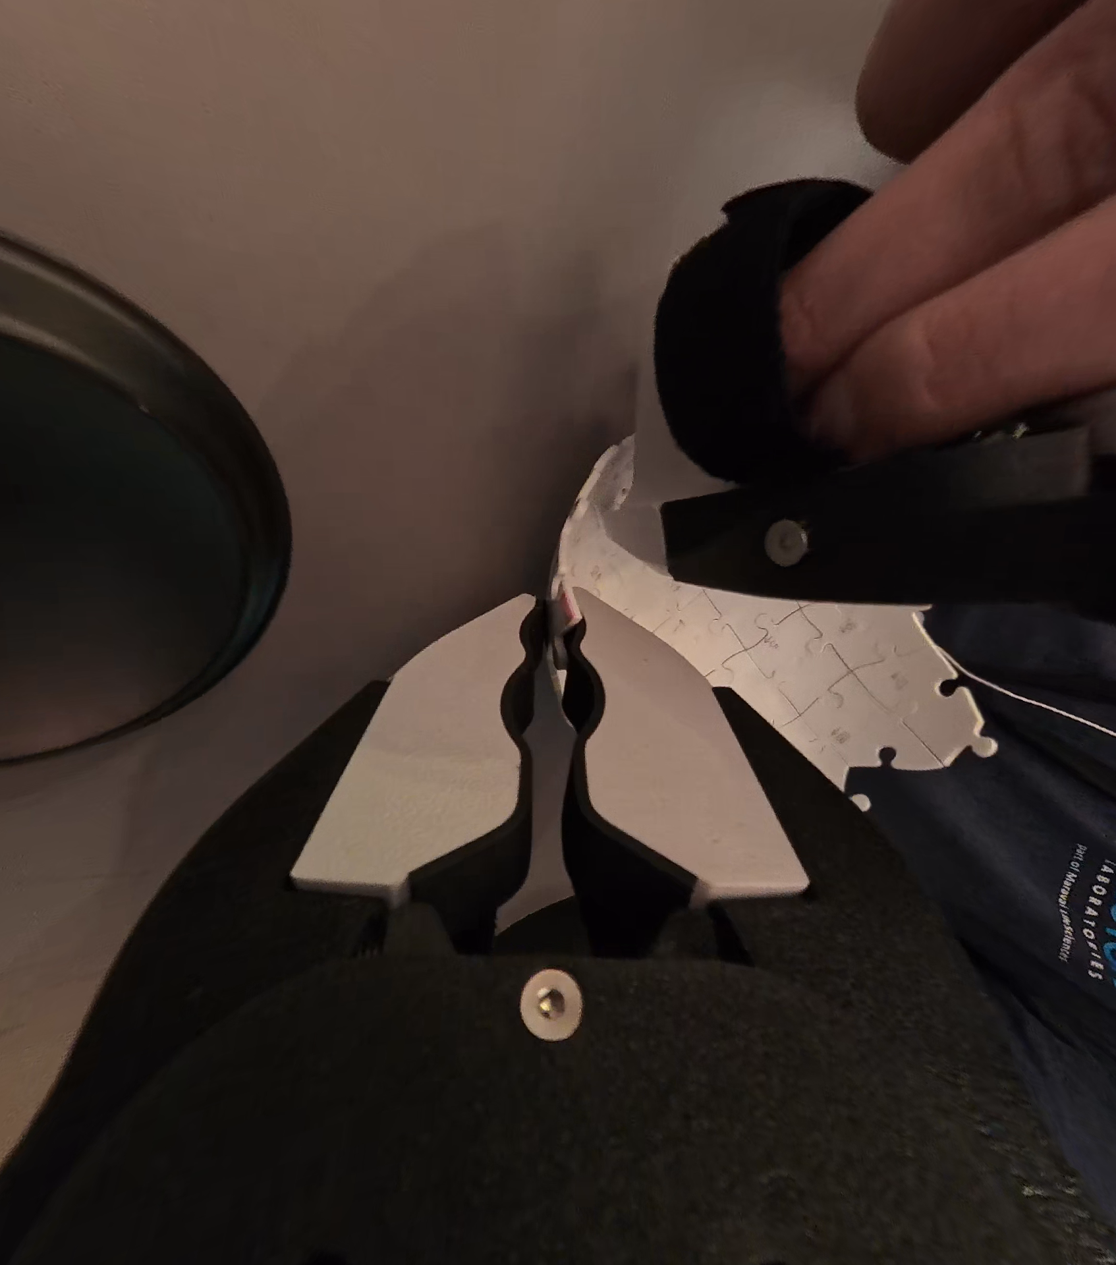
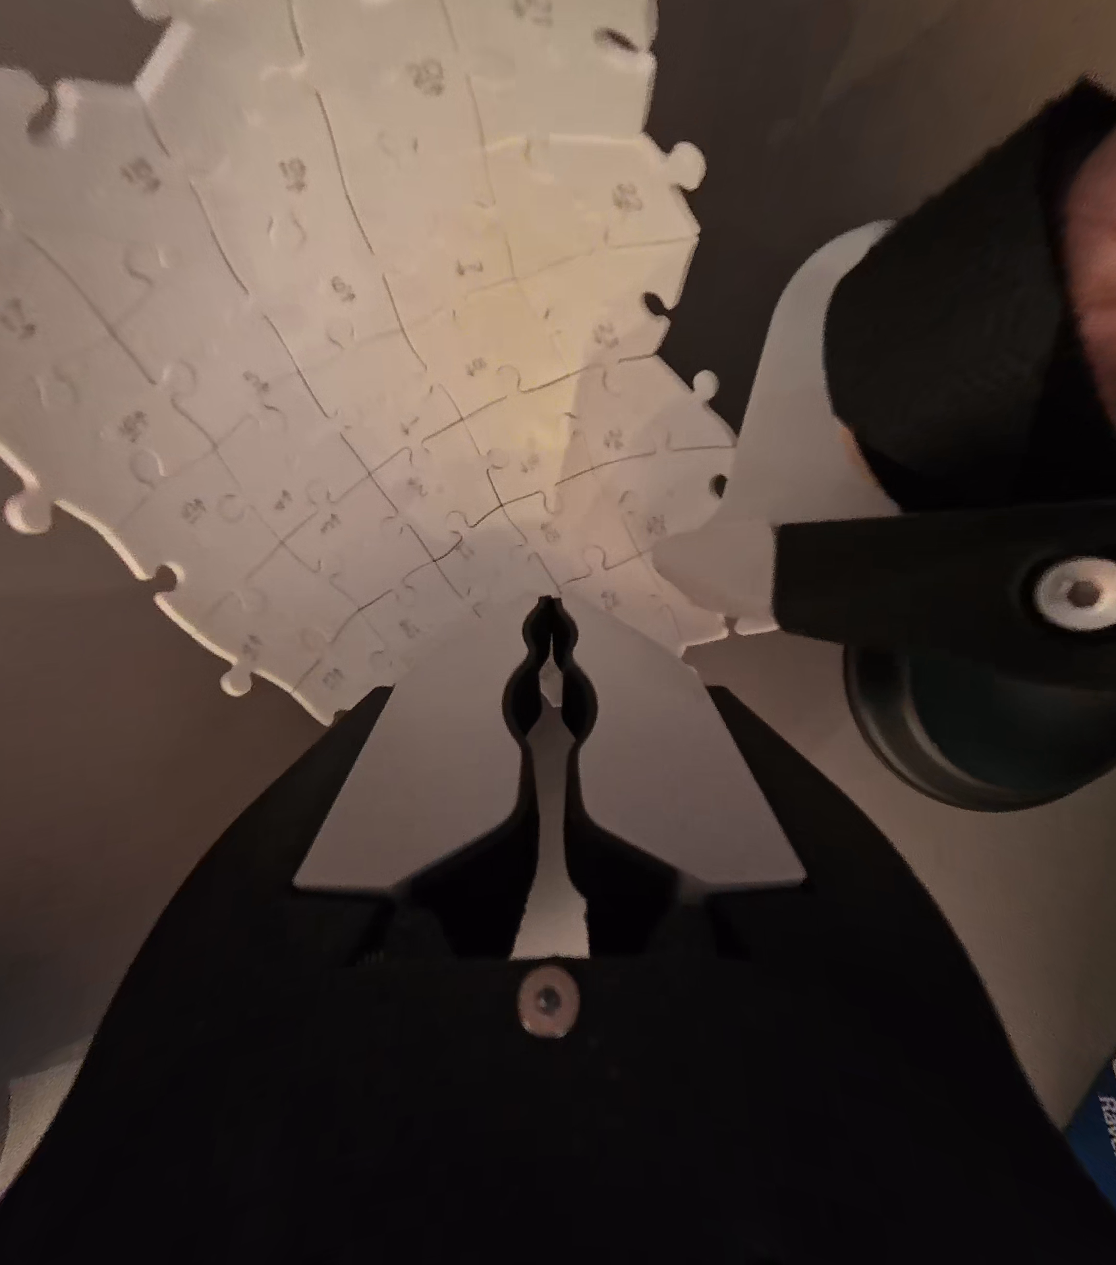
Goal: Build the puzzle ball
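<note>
Left gripper [image 1: 559,633] clamped on white curved half-built puzzle shell [image 1: 815,664] edge; my right gripper [image 2: 550,616] pinches shell too; mid-assembly, next piece needed.

Dim warm light, blurred edges

Your left wrist camera looks along its claw [image 1: 559,633], very near the curved puzzle shell [image 1: 808,657]. Your right wrist camera faces the same shell's [image 2: 336,356] inner side, close. Both views share the shell and the opposite claw.
</note>
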`<state>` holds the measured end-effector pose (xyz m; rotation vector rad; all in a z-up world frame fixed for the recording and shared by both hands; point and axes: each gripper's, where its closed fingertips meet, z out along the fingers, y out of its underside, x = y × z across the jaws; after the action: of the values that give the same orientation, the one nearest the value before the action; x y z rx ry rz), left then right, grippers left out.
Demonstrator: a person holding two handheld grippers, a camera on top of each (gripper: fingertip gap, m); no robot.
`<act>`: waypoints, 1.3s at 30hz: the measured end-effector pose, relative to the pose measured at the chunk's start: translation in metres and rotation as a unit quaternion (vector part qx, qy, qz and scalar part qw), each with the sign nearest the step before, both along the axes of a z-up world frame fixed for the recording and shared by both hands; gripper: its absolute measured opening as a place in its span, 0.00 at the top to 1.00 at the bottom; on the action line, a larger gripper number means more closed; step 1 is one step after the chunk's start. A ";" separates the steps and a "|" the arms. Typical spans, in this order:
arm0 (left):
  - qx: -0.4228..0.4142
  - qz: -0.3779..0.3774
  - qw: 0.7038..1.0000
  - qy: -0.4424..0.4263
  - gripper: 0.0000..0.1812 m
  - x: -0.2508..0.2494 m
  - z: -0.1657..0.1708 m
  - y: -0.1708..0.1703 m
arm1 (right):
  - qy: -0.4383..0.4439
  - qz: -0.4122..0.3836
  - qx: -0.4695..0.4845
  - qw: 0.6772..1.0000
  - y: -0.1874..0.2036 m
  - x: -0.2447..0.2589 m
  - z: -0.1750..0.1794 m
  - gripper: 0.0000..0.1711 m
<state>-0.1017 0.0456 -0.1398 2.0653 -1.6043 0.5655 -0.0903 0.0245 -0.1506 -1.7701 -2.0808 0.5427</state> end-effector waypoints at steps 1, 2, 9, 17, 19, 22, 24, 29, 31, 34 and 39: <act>-0.001 0.000 1.000 0.003 0.99 0.000 0.000 0.000 | -0.001 0.000 0.001 1.000 0.001 0.000 0.000 0.99; -0.002 0.001 1.000 0.007 0.99 0.000 -0.001 0.001 | -0.003 -0.001 0.001 1.000 0.001 0.000 -0.001 0.99; -0.007 0.002 0.999 0.034 0.98 0.000 -0.004 0.002 | -0.005 -0.005 0.003 1.000 0.001 0.000 -0.003 0.99; -0.020 0.002 0.998 0.051 0.98 -0.001 -0.007 0.003 | 0.005 -0.014 -0.008 1.000 0.002 -0.001 -0.005 0.99; -0.022 0.000 0.998 0.052 0.98 -0.001 -0.007 0.003 | 0.013 -0.016 -0.012 1.000 0.002 -0.001 -0.005 0.99; -0.029 0.003 0.998 0.052 0.98 -0.001 -0.007 0.003 | 0.022 -0.018 -0.020 0.999 0.001 -0.001 -0.005 0.99; -0.034 0.005 0.998 0.050 0.98 0.000 -0.006 0.003 | 0.025 -0.017 -0.017 0.999 0.003 0.001 -0.002 0.99; -0.029 0.002 0.998 0.051 0.98 0.000 -0.006 0.003 | 0.055 -0.015 -0.049 0.997 -0.002 0.008 0.015 0.99; -0.028 0.001 0.998 0.052 0.98 0.000 -0.006 0.003 | 0.036 -0.009 -0.052 0.998 -0.006 0.010 0.008 0.99; -0.026 -0.001 0.998 0.055 0.98 0.001 -0.006 0.003 | 0.011 -0.004 -0.054 0.998 -0.007 0.010 -0.003 0.99; -0.026 -0.003 0.998 0.061 0.98 0.003 -0.005 0.002 | 0.010 -0.001 -0.056 0.998 -0.008 0.010 -0.005 0.99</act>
<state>-0.0983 0.0479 -0.1447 2.0164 -1.5092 0.4655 -0.0805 0.0167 -0.1557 -1.8198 -2.0704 0.6863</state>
